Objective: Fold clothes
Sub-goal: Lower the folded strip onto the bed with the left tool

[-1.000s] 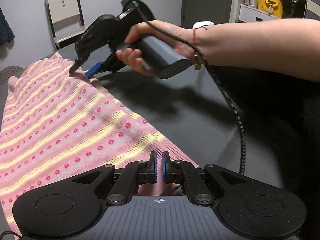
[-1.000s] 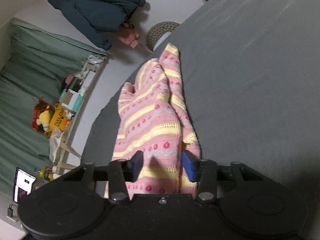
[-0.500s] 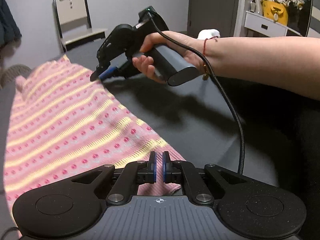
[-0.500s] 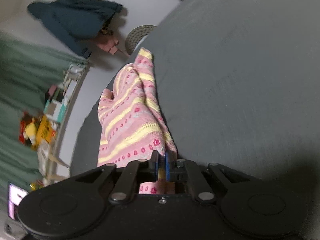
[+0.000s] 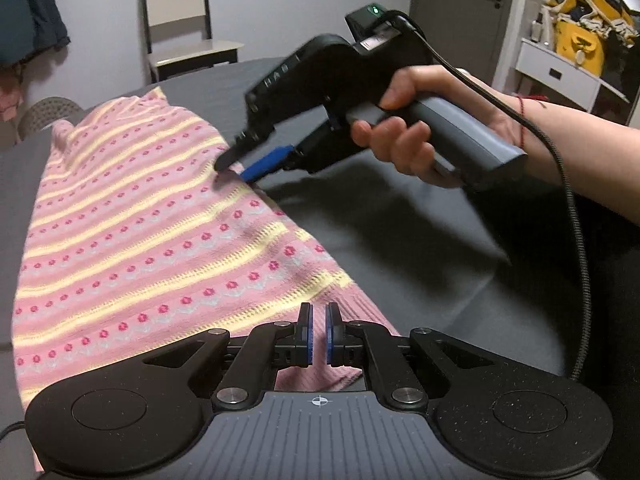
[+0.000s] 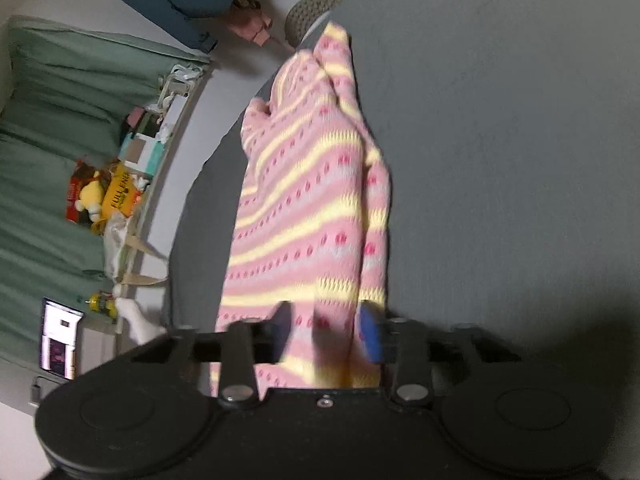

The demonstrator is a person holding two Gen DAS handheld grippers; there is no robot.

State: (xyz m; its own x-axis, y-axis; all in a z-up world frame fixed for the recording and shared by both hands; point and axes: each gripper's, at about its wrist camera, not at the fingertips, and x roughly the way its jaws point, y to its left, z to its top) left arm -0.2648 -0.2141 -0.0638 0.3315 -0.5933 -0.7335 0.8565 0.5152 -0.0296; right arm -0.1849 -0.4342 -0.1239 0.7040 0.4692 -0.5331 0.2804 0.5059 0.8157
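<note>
The left gripper was clamped on the near hem corner of a pink knitted sweater, its blue pads nearly together with the ribbed edge pinched between them. The right gripper, held in a person's hand, sat over the sweater's far side edge; its jaws were opening, with a raised fold of the knit standing between the fingers and the pads not pressing on it.

The sweater lay spread on a dark grey tabletop. Its long axis ran from the left gripper away toward a pale chair beyond the tabletop's far edge. Its yellow and dotted pink stripes crossed that axis. The end farthest from the left gripper was bunched and narrower. A black cable trailed from the right gripper down past the person's forearm.
</note>
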